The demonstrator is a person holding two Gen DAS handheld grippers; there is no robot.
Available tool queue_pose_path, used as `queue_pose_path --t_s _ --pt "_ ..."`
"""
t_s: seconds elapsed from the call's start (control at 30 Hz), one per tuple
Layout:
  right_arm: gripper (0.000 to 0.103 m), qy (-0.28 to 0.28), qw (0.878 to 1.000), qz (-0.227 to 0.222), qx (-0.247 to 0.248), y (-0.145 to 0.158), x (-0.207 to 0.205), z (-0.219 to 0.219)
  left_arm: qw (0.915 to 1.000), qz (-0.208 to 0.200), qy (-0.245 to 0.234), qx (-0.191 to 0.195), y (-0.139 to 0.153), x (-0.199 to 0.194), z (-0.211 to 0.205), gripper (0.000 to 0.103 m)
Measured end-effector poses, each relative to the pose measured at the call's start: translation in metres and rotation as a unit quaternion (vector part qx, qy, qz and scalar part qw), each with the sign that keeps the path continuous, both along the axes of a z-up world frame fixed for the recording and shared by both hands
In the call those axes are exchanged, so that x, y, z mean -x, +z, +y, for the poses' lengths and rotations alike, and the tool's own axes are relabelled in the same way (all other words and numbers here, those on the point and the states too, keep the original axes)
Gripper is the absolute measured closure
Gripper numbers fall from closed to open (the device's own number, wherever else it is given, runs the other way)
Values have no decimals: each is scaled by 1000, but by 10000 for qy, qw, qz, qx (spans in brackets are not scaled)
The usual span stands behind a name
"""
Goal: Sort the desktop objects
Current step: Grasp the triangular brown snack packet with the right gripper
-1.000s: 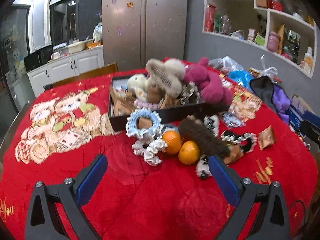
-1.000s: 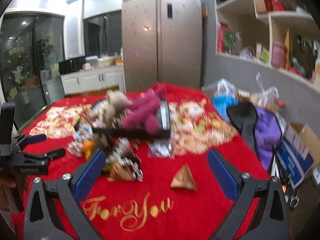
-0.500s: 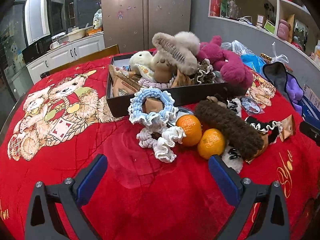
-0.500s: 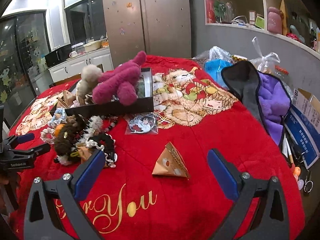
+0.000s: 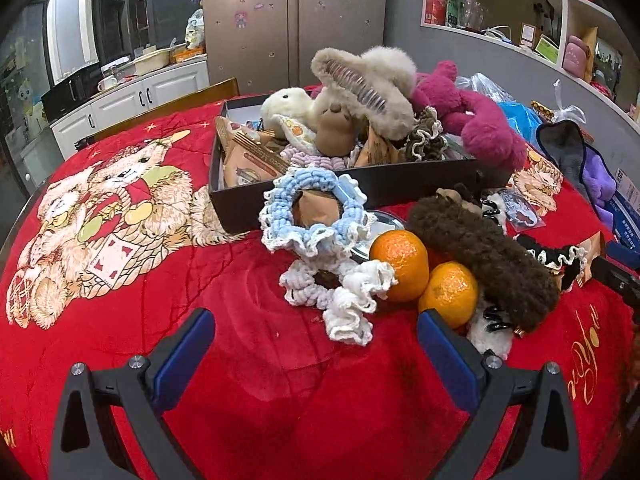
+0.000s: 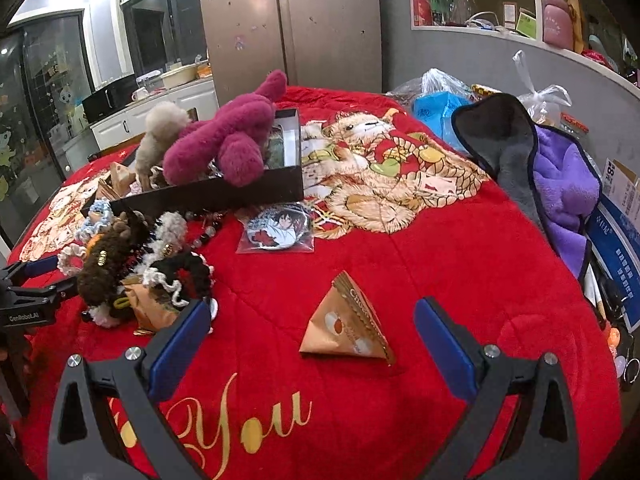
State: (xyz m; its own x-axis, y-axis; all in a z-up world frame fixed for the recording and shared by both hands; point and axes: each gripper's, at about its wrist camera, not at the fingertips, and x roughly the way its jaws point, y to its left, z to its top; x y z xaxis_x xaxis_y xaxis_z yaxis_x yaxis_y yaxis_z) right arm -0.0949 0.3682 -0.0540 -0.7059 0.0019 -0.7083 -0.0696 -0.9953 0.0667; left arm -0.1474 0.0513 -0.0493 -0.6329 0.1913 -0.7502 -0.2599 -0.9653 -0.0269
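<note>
On the red cloth, a dark box [image 5: 400, 188] holds plush toys, a furry hair claw [image 5: 360, 84] and snack packets. In front of it lie a blue scrunchie [image 5: 312, 216], a white scrunchie [image 5: 344, 292], two oranges [image 5: 400, 264] and a brown fuzzy clip [image 5: 484, 252]. My left gripper [image 5: 316, 344] is open and empty, just short of the white scrunchie. My right gripper [image 6: 312, 336] is open and empty, its fingers on either side of a triangular snack packet [image 6: 346, 332]. The box [image 6: 224, 196] and a badge in a plastic sleeve [image 6: 276, 228] lie beyond it.
A black and white scrunchie [image 6: 180, 276] lies left of the right gripper. A grey and purple cloth [image 6: 552, 172], plastic bags [image 6: 440, 96] and a blue carton [image 6: 616, 240] crowd the table's right side. A wooden chair back [image 5: 168, 108] stands behind the table.
Both grippers have moved forward and lower toward the table. The scrunchies and oranges are closer to the left gripper; the triangular packet now lies between the right gripper's fingers.
</note>
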Motion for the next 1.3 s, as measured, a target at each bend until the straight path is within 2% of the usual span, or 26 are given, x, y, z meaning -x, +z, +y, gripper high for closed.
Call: queue_pose_path --t_s 0.4,0.47,0.67,0.73,0.8,0.97,1.03,1.13,1.2,1.3 --pt "2 -166 9998 -83 25 -10 10 4 10000 26 -37 -80 -1 3 0 0" --pt "7 -95 9999 -87 5 -10 11 1 10000 8 -43 -84 -1 3 -1 0" --pt "41 -123 9997 -226 -52 -15 15 -1 9999 66 -73 -127 1 1 -1 0" --pt "55 -110 9997 -226 -55 -15 14 -1 9998 39 -95 -187 1 1 -1 9" --pt "59 -109 9997 -217 -83 -15 14 -2 9997 12 -105 -201 1 1 -1 17" --pt "62 -41 9997 -202 -129 -14 14 -6 9997 -49 -191 -142 -1 0 3 42" --pt "62 -36 9997 -194 -111 -14 13 -6 9995 -14 -257 -175 1 -2 4 63" --pt "63 -39 9998 -180 -52 -14 13 -4 9994 19 -307 -162 3 -5 6 77" --pt "63 -37 9998 -168 -58 -14 13 -4 9993 7 -321 -191 3 -6 7 84" --pt "65 -11 9999 -109 -58 -13 12 -4 9993 48 -320 -193 5 -8 7 84"
